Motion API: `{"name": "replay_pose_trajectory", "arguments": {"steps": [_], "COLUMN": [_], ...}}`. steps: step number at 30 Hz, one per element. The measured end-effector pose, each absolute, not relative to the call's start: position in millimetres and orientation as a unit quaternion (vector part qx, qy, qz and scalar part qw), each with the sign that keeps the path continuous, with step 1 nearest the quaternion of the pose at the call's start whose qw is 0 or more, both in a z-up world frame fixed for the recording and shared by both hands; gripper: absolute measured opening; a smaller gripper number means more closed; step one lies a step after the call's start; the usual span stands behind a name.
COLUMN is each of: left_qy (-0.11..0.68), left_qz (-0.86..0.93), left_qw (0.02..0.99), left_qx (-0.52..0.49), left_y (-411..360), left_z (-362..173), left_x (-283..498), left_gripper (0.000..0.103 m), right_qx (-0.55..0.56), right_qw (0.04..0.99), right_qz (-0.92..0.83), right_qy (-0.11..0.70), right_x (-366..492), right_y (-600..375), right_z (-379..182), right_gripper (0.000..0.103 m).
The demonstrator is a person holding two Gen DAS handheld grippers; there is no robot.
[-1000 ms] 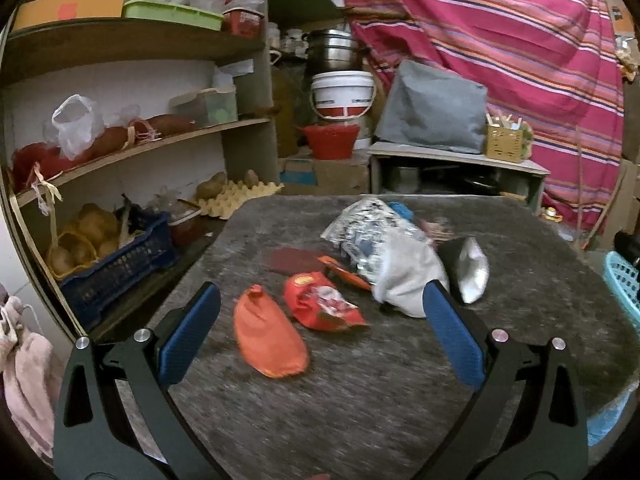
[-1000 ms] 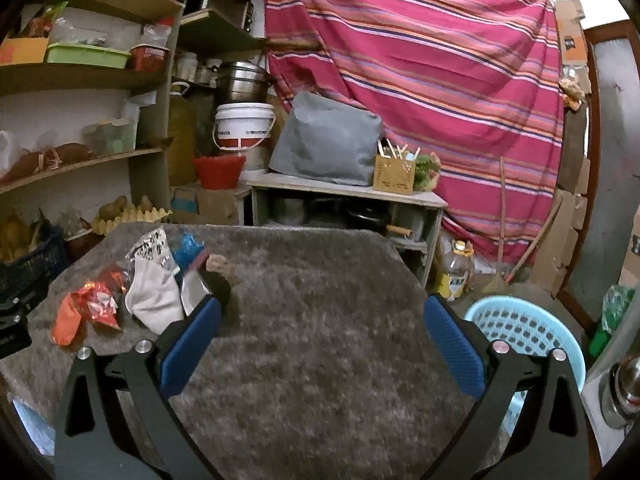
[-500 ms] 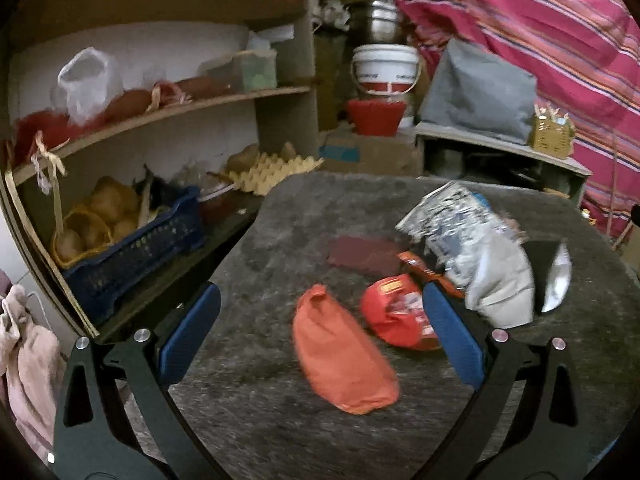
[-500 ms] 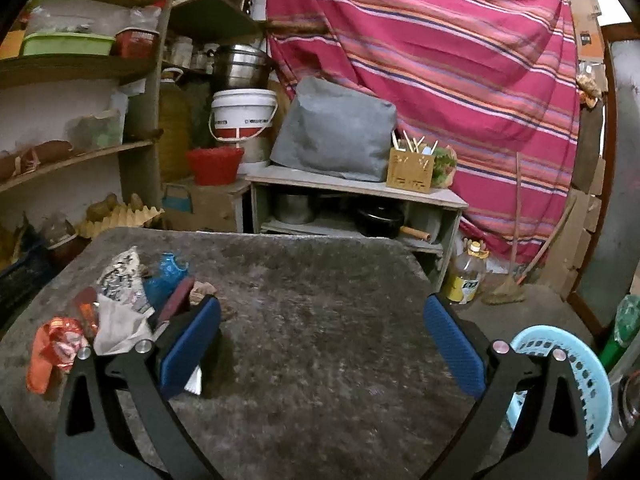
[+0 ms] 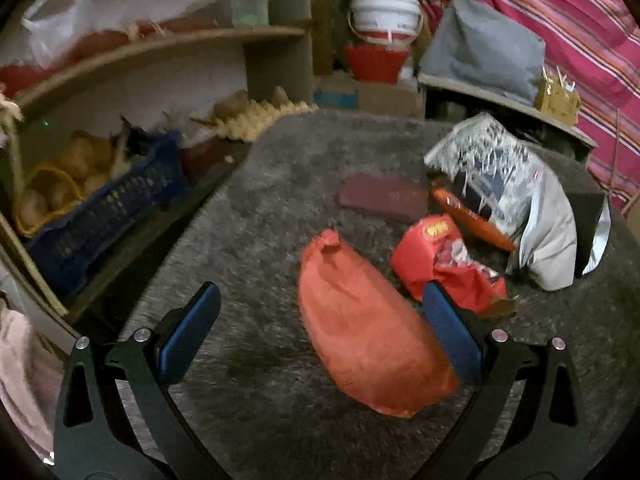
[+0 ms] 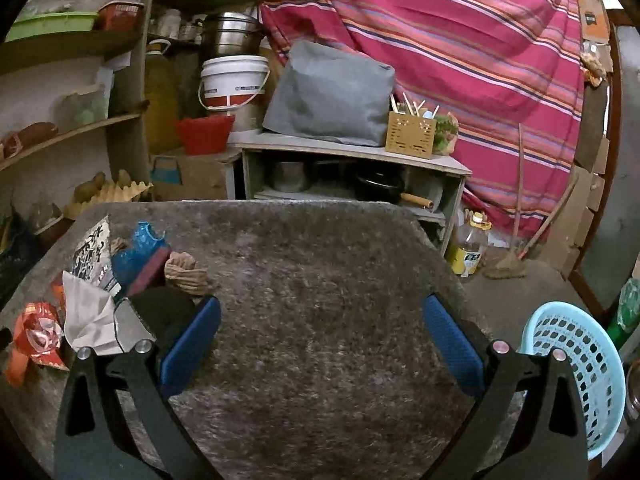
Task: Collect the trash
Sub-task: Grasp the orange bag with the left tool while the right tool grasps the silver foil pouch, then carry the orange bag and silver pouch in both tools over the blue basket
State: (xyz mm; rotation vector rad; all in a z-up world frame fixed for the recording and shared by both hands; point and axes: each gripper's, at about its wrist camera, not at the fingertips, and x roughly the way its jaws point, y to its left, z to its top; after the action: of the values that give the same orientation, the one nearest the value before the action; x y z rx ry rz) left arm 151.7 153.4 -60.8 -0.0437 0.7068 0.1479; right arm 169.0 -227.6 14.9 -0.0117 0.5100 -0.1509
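Closer now, the left gripper (image 5: 320,332) spreads wide jaws around the orange bag (image 5: 368,332); right gripper (image 6: 320,336) jaws wide, basket (image 6: 580,364) beside.

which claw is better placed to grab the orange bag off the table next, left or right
Left. The left claw is open with the orange bag lying between its fingers. The right claw, also open, faces bare grey table, with the trash pile off to its left.

Dim indoor light; left wrist view motion-blurred, right wrist view sharper; strong fisheye bending, dark vignetted corners.
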Motion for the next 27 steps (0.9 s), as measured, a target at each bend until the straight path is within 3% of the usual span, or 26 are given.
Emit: {"name": "replay_pose_trajectory", "arguments": {"steps": [7,11,13,14,15,27], "left_qy": [0.398,0.411,0.41,0.41,0.411,0.39], "left_qz": [0.022,0.005,0.0,0.002,-0.002,0.015], "left_qw": [0.916,0.911,0.911,0.911,0.911,0.92], "left_qx": [-0.037,-0.044,-0.036,-0.031,-0.036,-0.032], "left_y": [153,150,146,146,147,160], "left_z": [-84,-88,-87,-87,-87,-59], "left_x": [178,182,182,182,182,203], "left_gripper": [0.077,0.049,0.026,0.009,0.005,0.001], "right_qx": [-0.019,-0.012,-0.008,-0.008,-0.009,-0.004], "right_qw": [0.963,0.963,0.963,0.963,0.963,0.952], "right_qz": [-0.079,-0.073,-0.064,-0.061,-0.059,-0.025], "right_qy": [0.256,0.259,0.263,0.263,0.262,0.304], "right_x": [172,176,180,182,184,239], "right_y": [-221,-219,-215,-212,-208,-163], "right_z": [12,13,15,16,18,20], "right_gripper": [0.099,0.099,0.099,0.099,0.099,0.099]}}
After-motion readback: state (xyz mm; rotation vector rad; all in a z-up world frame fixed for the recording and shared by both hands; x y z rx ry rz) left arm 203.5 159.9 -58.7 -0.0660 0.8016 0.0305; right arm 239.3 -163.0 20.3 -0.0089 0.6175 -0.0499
